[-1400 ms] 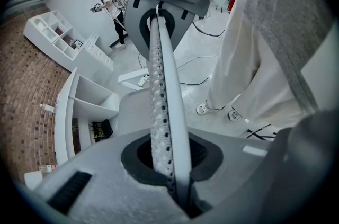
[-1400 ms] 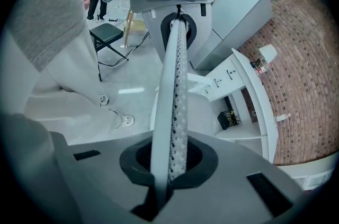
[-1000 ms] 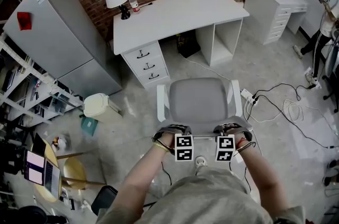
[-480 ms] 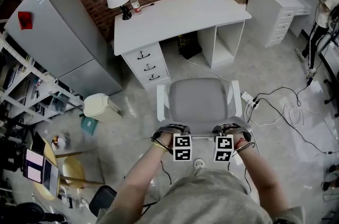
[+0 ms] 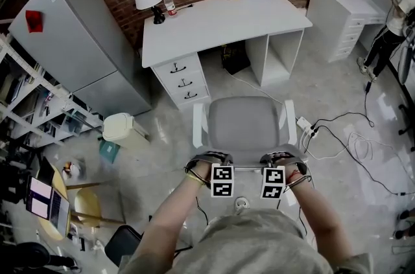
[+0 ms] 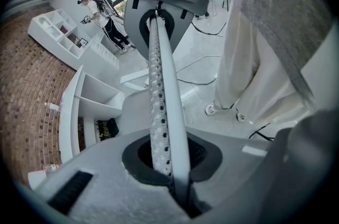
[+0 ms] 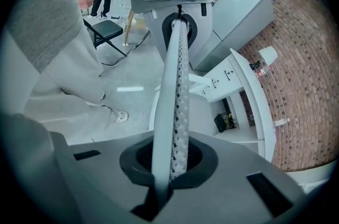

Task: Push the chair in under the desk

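Chair stands at 6 o'clock of the desk; left gripper and right gripper both clamp its backrest, to push toward 12 o'clock.

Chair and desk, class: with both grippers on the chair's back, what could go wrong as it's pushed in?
The power strip lies close beside the chair; its base might snag the cables. The armrests may clip the drawer unit if the chair drifts off the desk opening.

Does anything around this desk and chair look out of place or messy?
The chair stands pulled out, clear of the desk. Loose cables and a power strip sprawl over the floor on its right.
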{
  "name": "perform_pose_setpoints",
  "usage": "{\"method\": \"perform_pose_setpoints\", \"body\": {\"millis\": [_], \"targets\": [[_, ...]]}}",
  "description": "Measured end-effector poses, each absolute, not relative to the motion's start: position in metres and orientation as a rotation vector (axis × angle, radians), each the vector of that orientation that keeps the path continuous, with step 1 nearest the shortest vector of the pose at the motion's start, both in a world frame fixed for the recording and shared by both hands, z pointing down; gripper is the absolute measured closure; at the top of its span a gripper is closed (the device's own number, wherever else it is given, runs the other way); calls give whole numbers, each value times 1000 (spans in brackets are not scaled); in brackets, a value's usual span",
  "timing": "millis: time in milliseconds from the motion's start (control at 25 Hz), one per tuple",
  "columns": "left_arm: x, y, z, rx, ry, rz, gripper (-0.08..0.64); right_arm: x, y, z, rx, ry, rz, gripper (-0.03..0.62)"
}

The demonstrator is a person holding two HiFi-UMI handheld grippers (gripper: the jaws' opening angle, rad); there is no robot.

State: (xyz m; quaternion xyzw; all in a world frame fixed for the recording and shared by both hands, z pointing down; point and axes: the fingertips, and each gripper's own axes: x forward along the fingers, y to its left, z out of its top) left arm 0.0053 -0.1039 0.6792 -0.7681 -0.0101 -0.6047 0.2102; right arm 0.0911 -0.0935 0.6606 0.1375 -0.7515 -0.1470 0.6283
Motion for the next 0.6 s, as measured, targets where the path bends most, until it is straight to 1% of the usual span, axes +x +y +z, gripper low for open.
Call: {"method": "perform_pose_setpoints", "body": {"millis": [600], "targets": [[16, -123, 678, -2128, 11, -1671, 538, 102, -113, 660, 305, -1719, -370, 581]]}}
